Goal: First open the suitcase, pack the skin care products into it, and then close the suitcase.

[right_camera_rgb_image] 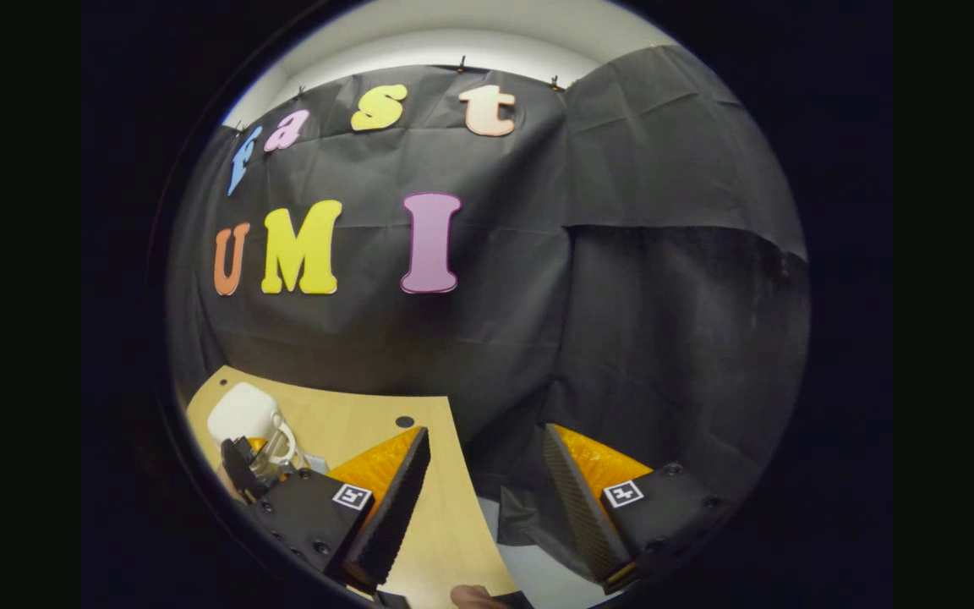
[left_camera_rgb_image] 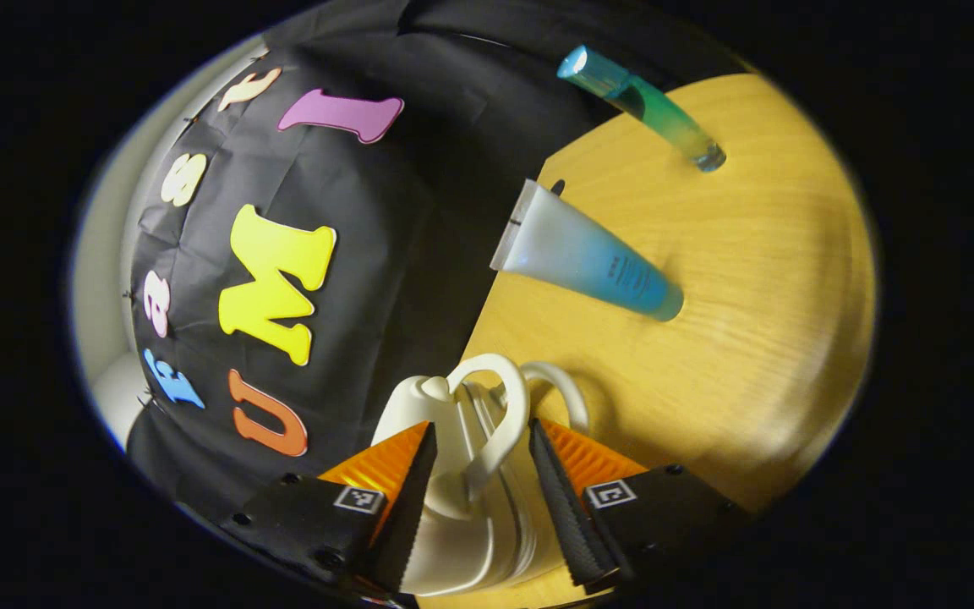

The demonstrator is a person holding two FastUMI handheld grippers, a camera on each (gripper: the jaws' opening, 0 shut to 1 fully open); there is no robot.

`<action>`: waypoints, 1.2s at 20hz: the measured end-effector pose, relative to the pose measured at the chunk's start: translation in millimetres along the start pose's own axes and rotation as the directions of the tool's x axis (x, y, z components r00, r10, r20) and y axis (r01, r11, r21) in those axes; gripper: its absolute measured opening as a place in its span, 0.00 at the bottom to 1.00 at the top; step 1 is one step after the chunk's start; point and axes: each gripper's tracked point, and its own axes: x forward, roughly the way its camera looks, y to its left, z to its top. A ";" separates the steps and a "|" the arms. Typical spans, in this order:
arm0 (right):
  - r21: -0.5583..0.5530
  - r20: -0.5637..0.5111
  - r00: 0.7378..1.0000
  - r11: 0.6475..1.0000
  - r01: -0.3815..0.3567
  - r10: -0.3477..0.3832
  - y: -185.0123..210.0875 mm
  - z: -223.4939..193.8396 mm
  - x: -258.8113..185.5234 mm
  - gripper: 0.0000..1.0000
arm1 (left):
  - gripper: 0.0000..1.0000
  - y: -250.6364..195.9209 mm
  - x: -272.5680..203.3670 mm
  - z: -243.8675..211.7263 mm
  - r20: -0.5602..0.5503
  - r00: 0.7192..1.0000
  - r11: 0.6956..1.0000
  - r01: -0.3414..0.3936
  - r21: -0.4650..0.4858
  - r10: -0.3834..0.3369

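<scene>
R gripper (right_camera_rgb_image: 483, 474) agape over table (right_camera_rgb_image: 445, 516) edge, suitcase (right_camera_rgb_image: 243, 414) far-left.

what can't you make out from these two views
- Left gripper view: the small white suitcase is cut off below by the left gripper, so its latch state is unknown.
- The blue-white squeeze tube: label too small.
- Right gripper view: the suitcase is tiny, partly behind the other gripper.

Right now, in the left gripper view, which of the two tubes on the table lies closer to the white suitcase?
The wider frosted white-to-blue tube, lying nearer the white suitcase. The slimmer teal-green tube lies farther away, beyond it.
</scene>
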 end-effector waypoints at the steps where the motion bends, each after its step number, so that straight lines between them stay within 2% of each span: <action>1: -0.005 -0.003 1.000 1.000 -0.002 0.002 -2.2 -3.2 -1.9 0.80 | 0.66 -4.6 4.2 -0.3 -0.016 1.000 0.999 0.019 0.035 -0.019; 3: 0.000 -0.012 1.000 1.000 -0.005 0.005 -4.3 -7.9 -3.8 0.81 | 0.51 -0.6 11.6 -0.2 -0.026 1.000 0.995 0.014 0.099 -0.012; 4: 0.005 -0.016 1.000 1.000 -0.006 0.006 -3.7 -9.1 -3.9 0.80 | 0.32 -0.5 13.2 -0.6 -0.028 0.999 0.993 0.021 0.114 -0.018; 8: 0.022 -0.025 1.000 1.000 -0.012 0.013 1.8 -11.1 0.1 0.81 | 0.15 9.0 8.9 2.5 -0.039 0.999 0.990 0.030 0.136 -0.025; 10: 0.019 -0.019 1.000 1.000 -0.012 0.013 6.2 -9.0 2.1 0.81 | 0.06 7.6 6.9 0.3 -0.048 0.996 0.994 0.073 0.076 -0.069; 14: 0.010 -0.042 0.999 1.000 -0.011 0.011 24.8 -11.4 8.7 0.81 | 0.03 40.5 -3.4 7.1 -0.029 0.995 0.993 0.095 -0.064 -0.097; 16: 0.015 -0.063 0.998 1.000 -0.025 0.026 41.5 -13.3 10.5 0.81 | 0.03 63.1 -7.0 9.7 -0.015 0.993 0.981 0.111 -0.161 -0.114; 18: 0.011 -0.070 0.997 1.000 -0.029 0.030 57.2 -11.2 14.0 0.81 | 0.03 88.4 -8.7 9.1 -0.004 0.990 0.962 0.133 -0.239 -0.138; 21: 0.019 -0.078 0.996 0.999 -0.042 0.044 88.4 -6.0 16.9 0.81 | 0.03 134.5 -15.2 -8.7 -0.012 0.990 0.930 0.128 -0.345 -0.140; 24: 0.015 -0.074 0.996 0.999 -0.051 0.051 122.0 1.3 18.4 0.81 | 0.03 176.0 -15.9 -33.2 -0.001 0.986 0.879 0.148 -0.452 -0.167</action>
